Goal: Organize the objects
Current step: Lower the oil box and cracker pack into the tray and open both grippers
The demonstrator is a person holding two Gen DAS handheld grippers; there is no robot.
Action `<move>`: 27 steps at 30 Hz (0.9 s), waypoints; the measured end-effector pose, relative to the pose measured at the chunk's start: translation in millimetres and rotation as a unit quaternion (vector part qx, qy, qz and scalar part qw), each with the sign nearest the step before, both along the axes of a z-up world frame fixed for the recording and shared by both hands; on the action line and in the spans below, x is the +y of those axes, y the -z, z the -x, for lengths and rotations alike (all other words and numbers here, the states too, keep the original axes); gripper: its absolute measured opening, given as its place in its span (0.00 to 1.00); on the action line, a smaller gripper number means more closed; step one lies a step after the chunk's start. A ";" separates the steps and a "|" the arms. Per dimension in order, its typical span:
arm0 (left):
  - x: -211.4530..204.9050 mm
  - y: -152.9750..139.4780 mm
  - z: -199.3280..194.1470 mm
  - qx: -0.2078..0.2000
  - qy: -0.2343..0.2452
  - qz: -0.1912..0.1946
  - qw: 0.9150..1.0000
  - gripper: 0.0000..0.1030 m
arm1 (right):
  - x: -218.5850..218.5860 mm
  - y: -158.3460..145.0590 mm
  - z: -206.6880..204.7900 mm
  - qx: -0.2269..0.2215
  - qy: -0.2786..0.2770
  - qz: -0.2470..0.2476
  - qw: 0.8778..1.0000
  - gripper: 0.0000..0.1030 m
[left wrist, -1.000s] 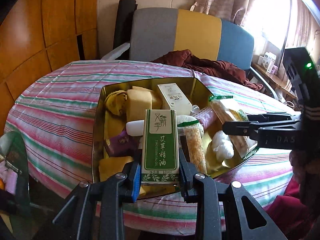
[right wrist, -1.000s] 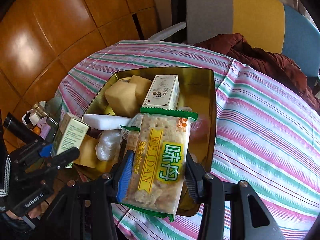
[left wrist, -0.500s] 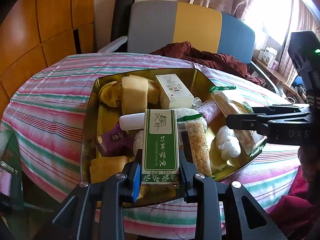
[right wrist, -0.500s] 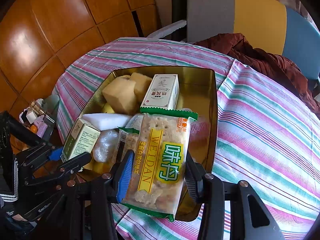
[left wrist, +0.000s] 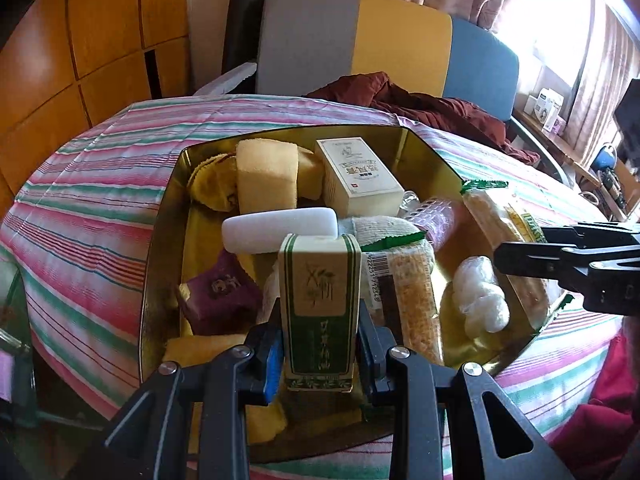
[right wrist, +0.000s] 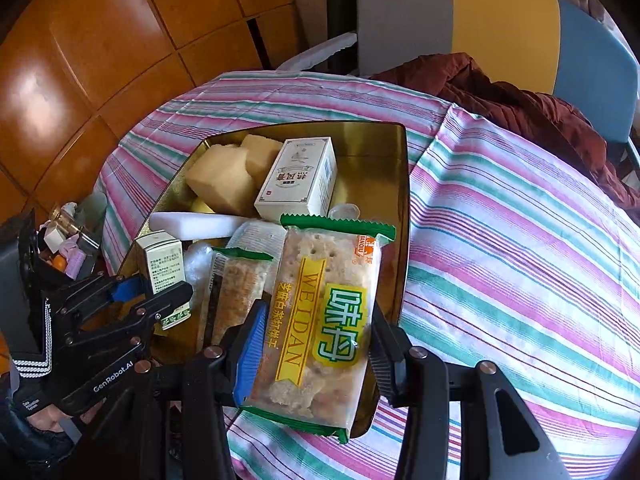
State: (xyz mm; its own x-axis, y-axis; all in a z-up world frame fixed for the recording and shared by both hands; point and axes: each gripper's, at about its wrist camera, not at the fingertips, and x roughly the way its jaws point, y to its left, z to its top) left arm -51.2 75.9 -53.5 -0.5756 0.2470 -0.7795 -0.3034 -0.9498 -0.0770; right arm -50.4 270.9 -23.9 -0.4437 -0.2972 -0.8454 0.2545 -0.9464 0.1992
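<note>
A gold metal tin [left wrist: 164,216] [right wrist: 400,184] sits on the striped table, full of small items. My left gripper [left wrist: 320,344] is shut on a green-and-beige essential oil box [left wrist: 320,300] [right wrist: 162,264], held upright over the tin's near end. My right gripper [right wrist: 316,344] is shut on a cracker packet [right wrist: 324,320] with green ends and yellow lettering, above the tin's near right corner. In the left wrist view the right gripper [left wrist: 572,256] reaches in from the right, the packet [left wrist: 504,224] edge-on in it.
Inside the tin lie a white carton [left wrist: 360,178], yellow sponges [left wrist: 266,176], a white case [left wrist: 280,230], a purple pouch [left wrist: 218,292], another cracker packet [left wrist: 412,304] and a white wad [left wrist: 480,296]. A maroon garment [right wrist: 520,100] drapes the far edge by a chair [left wrist: 360,44].
My left gripper has carried the oil box forward and down, closer to the tin's contents. The right gripper and its cracker packet have stayed put.
</note>
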 end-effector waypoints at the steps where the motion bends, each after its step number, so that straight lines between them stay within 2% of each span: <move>1: 0.3 1.8 1.9 -0.001 -0.001 0.003 1.000 0.30 | -0.1 1.1 0.3 -0.001 0.000 0.000 1.000 0.46; 10: -0.8 -1.2 6.3 0.009 -0.006 0.004 1.000 0.31 | -9.4 2.7 12.2 0.000 -0.006 -0.006 1.000 0.46; 13: -4.3 -6.2 4.5 0.016 -0.014 0.002 1.000 0.42 | -15.1 3.9 23.3 0.000 -0.009 -0.008 1.000 0.47; 15: -7.7 -11.6 1.6 0.028 -0.023 0.001 0.999 0.54 | -17.9 5.6 31.1 0.001 -0.008 -0.012 1.000 0.47; 20: -15.4 -25.4 -3.2 0.051 -0.037 0.001 0.998 0.60 | -15.9 9.9 43.2 -0.005 0.014 -0.007 1.000 0.48; 22: -19.2 -30.0 -4.4 0.056 -0.046 0.000 0.997 0.64 | -16.4 10.5 42.4 -0.004 0.016 -0.006 1.000 0.51; 27: -25.8 -40.2 -9.6 0.073 -0.066 0.005 0.995 0.80 | -17.3 11.5 34.7 -0.002 0.021 -0.001 1.000 0.51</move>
